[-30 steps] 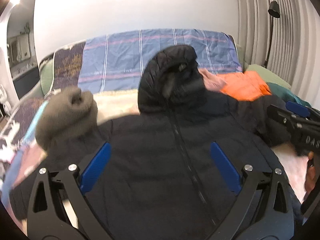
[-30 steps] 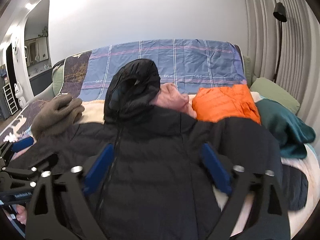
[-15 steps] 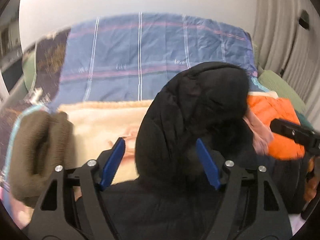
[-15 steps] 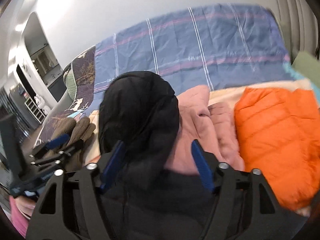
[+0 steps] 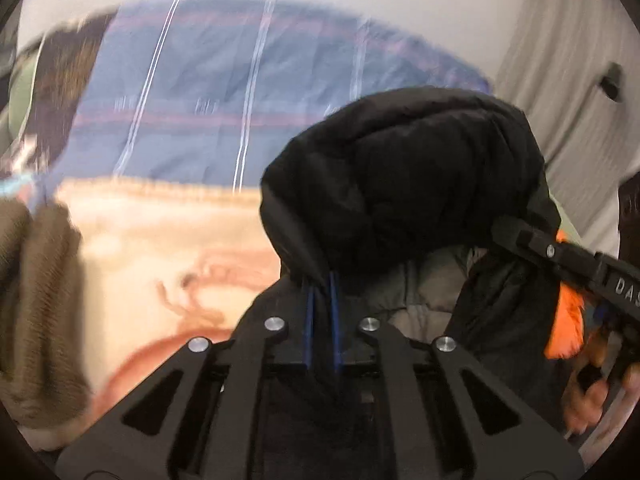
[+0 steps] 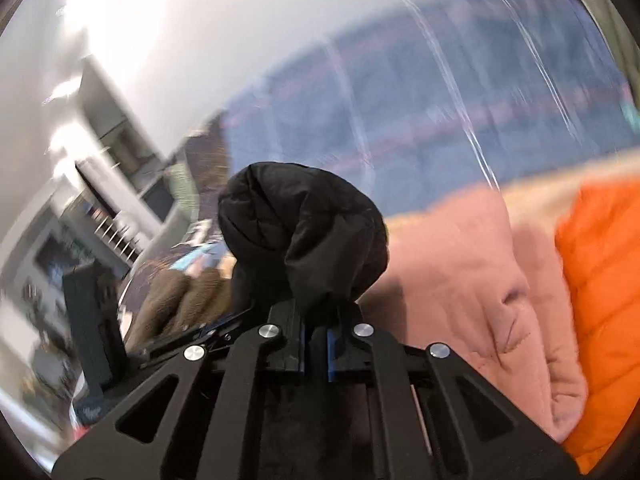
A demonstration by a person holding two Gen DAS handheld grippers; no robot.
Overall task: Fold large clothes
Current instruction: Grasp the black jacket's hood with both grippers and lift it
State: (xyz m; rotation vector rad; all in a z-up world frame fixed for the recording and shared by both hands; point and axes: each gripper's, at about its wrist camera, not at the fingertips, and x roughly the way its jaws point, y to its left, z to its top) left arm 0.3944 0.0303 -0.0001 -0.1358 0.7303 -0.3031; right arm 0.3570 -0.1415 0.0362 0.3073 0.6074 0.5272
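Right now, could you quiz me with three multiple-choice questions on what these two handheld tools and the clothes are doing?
1. Where does the bright orange quilted jacket lie in the right tool's view? A left of the pink fleece garment B right of it C under the black puffy hooded jacket
2. What colour are the tool pads? A blue B red C white
3. The left tool and right tool are: A wide open B shut on the black jacket C set down

B: orange at right edge. A: blue strips. B: fabric pinched.
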